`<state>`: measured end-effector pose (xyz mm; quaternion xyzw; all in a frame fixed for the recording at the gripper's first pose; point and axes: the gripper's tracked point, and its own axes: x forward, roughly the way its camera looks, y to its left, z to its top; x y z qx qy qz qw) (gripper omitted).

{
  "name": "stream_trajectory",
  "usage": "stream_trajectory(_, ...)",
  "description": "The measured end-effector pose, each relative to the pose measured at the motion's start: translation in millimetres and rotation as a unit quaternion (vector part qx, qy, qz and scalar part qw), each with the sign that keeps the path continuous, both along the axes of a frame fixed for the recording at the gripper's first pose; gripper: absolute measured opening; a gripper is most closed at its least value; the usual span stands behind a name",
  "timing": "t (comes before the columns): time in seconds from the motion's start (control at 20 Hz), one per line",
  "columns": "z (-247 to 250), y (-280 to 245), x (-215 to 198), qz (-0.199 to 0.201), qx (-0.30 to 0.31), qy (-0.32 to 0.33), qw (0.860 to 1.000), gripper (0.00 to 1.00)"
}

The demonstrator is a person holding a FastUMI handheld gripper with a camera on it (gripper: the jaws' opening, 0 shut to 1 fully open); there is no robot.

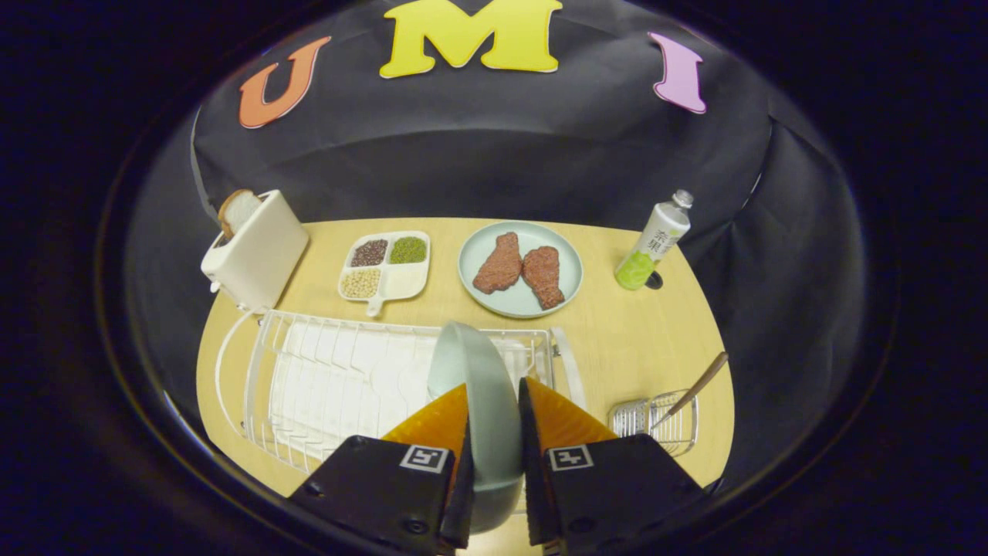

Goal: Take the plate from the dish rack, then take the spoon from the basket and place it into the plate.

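Pale-green plate [478, 401] is sitting edge-on, clamped between gripper [494, 417] fingers over the dish rack [340, 378], mid-lift; next it's needing setting down, then the spoon [695, 390] in the right basket [656, 421].

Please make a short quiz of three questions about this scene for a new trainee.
1. True or false: the gripper is shut on the green plate standing over the dish rack.
2. What lies on the far plate? A) bread B) two meat pieces C) beans
3. Fill in: the spoon leans in the ___.

Key: 1 true; 2 B; 3 basket.
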<state>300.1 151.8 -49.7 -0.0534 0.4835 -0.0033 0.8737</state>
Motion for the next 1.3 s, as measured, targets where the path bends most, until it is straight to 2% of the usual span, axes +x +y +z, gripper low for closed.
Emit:
stream_trajectory(0.35,17,-6,-13,-0.008,-0.022,-0.011,1.0,0.32)
stream_trajectory(0.45,35,-15,-8,-0.006,-0.046,-0.033,0.998,0.32)
stream_trajectory(0.7,65,-8,-32,0.018,-0.024,-0.063,0.998,0.28)
stream_trajectory(1.0,70,-8,-110,0.039,0.077,-0.076,0.993,0.27)
stream_trajectory(1.15,45,-15,-163,0.048,0.104,-0.067,0.991,0.27)
stream_trajectory(1.3,1,-21,-206,0.046,0.128,-0.043,0.99,0.27)
